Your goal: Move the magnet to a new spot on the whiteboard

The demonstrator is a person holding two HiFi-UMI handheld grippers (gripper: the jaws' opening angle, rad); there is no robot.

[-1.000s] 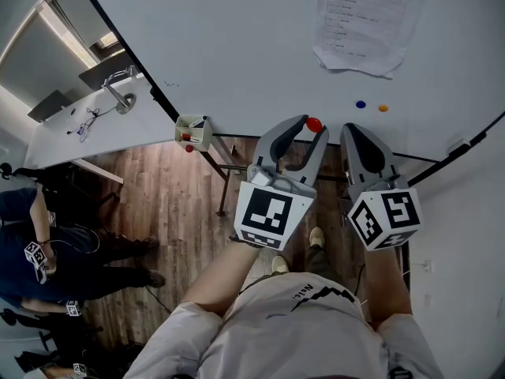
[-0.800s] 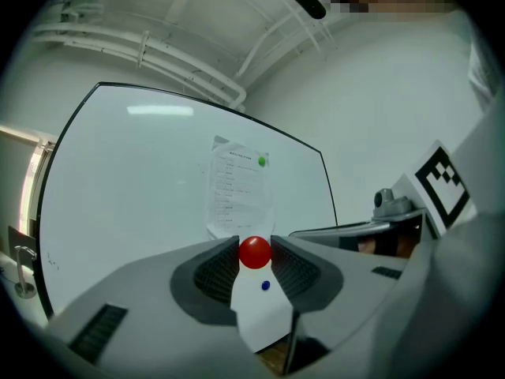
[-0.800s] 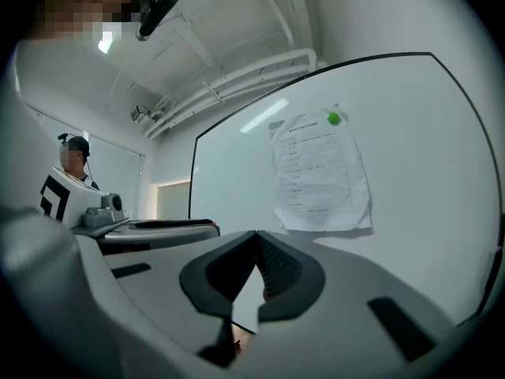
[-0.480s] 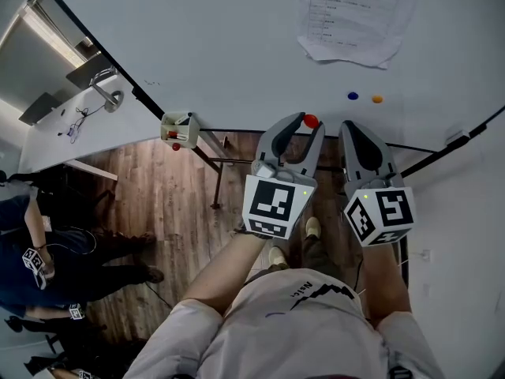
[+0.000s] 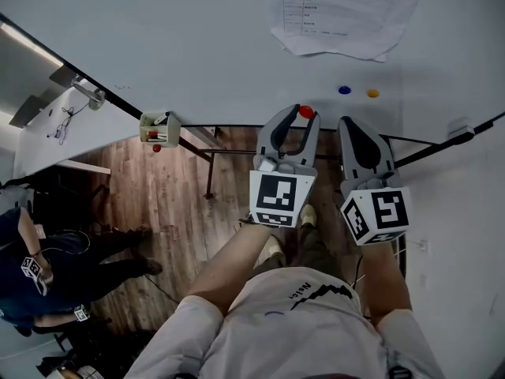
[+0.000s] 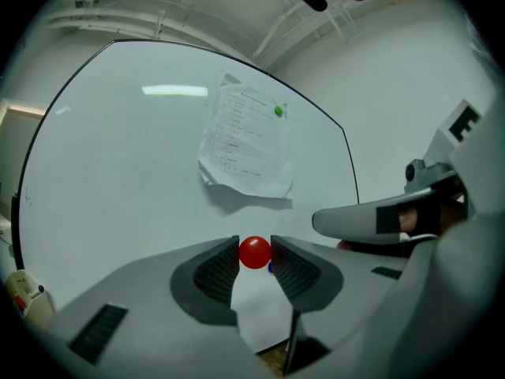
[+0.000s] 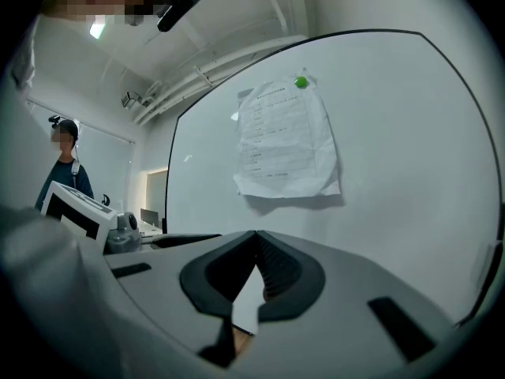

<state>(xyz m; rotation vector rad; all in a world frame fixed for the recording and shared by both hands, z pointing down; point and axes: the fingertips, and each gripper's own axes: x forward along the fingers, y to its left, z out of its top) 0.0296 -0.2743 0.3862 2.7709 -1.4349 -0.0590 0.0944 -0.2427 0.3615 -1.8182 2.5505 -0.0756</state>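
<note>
Presently my left gripper (image 5: 301, 116) has its jaws pinching the red magnet (image 6: 255, 253) at their very tips, one pad on each side of it. The magnet is held in front of the lower part of the whiteboard (image 5: 197, 38), below the pinned paper sheet (image 6: 246, 148). I cannot tell whether it touches the board face or sits just off it. My right gripper (image 7: 256, 239) is alongside, its jaws pressed together on nothing.

Assessment of the item: a small, rigid, glossy ball-like piece, judged light. The rounded, smooth sides give the pads little to bite on, so it could squirt out of a tip pinch if squeezed off-centre. The present hold across its widest part looks correct, though it is shallow. I expect a pull toward the board on approach, which may snatch it from the jaws.

A blue magnet (image 5: 345, 90) and an orange magnet (image 5: 372, 94) sit close by on the board. The new spot should stand apart from both.
</note>
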